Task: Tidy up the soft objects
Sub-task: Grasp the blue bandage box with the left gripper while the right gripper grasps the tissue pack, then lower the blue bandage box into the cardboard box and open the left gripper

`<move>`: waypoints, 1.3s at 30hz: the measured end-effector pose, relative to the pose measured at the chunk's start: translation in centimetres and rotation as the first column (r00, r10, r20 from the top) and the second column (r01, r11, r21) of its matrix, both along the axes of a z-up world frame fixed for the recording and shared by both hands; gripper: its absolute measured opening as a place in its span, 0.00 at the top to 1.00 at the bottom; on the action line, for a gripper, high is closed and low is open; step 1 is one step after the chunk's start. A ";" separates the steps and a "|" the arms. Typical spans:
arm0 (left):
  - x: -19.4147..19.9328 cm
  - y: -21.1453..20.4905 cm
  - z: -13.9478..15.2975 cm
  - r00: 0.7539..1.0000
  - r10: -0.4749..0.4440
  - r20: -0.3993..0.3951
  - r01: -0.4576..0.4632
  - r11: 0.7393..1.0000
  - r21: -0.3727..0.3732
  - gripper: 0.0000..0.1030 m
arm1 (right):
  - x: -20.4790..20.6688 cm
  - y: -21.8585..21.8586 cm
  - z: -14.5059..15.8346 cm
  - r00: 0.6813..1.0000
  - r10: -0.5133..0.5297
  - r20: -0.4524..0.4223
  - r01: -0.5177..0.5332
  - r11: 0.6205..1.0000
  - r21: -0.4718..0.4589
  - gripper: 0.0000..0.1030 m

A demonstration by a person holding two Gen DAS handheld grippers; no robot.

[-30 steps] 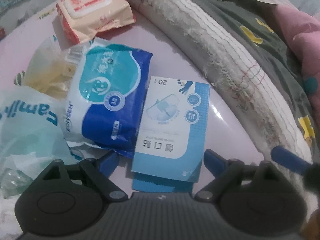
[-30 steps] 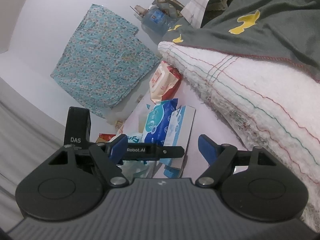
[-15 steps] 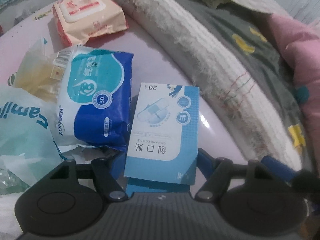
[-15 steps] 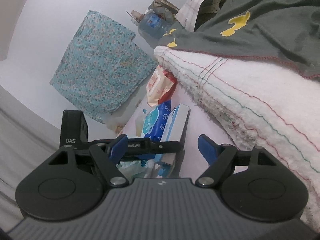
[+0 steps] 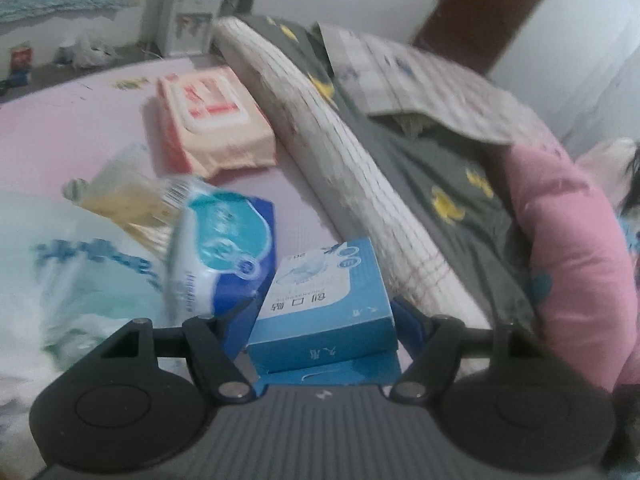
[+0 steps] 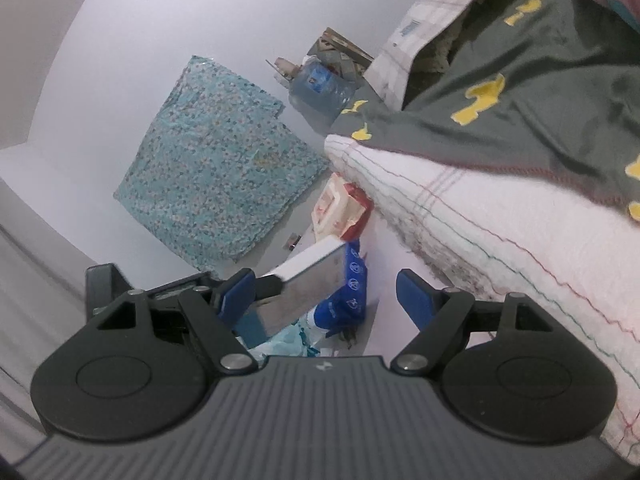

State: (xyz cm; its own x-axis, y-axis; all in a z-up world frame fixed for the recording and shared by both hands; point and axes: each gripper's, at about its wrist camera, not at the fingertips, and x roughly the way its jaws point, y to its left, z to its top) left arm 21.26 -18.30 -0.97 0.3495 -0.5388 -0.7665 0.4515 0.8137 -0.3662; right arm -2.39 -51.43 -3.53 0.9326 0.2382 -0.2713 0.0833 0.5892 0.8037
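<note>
1. Left gripper (image 5: pixel 324 316) clamps the blue plaster box (image 5: pixel 326 300), lifted clear of the pink bedsheet (image 5: pixel 72 128).
2. Right gripper (image 6: pixel 326 294) gapes empty nearby.
3. Next, I'd guess: carry it somewhere tidy and set it down.

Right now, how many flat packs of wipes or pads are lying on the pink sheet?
2. The peach wipes pack lies beside the rolled white towel; the blue-and-white pack lies nearer, left of the held blue box. More may be hidden.

Glossy plastic tissue pack (image 5: pixel 224 248), smooth cardboard box (image 5: pixel 324 300), rough woven blanket (image 5: pixel 340 160).
</note>
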 end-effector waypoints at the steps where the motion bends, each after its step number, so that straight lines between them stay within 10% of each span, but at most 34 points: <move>1: -0.2 0.8 0.6 1.000 0.016 0.010 -0.016 1.000 -0.007 0.29 | 0.2 0.2 0.4 1.000 0.004 -0.001 -0.004 1.000 -0.009 0.24; 9: -1.9 9.2 5.6 0.981 0.169 0.093 -0.163 0.984 -0.068 0.29 | 7.3 3.0 2.6 0.980 0.166 -0.110 -0.173 0.983 -0.054 0.24; 21: -5.4 24.3 9.3 0.892 0.425 0.155 -0.418 0.905 -0.074 0.29 | 24.6 12.0 1.5 0.851 0.185 -0.491 -0.387 0.853 -0.349 0.18; 30: -4.7 33.7 7.6 0.819 0.555 0.146 -0.569 0.818 0.081 0.29 | 28.5 14.4 -2.5 0.793 0.093 -0.602 -0.416 0.805 -0.423 0.18; 37: -1.9 37.9 2.5 0.816 0.571 0.089 -0.573 0.778 0.259 0.29 | 29.2 14.9 -2.6 0.773 0.099 -0.627 -0.447 0.786 -0.428 0.19; 39: -1.1 38.8 1.1 0.817 0.572 0.076 -0.565 0.765 0.310 0.54 | 29.2 14.9 -2.6 0.774 0.098 -0.625 -0.447 0.784 -0.431 0.20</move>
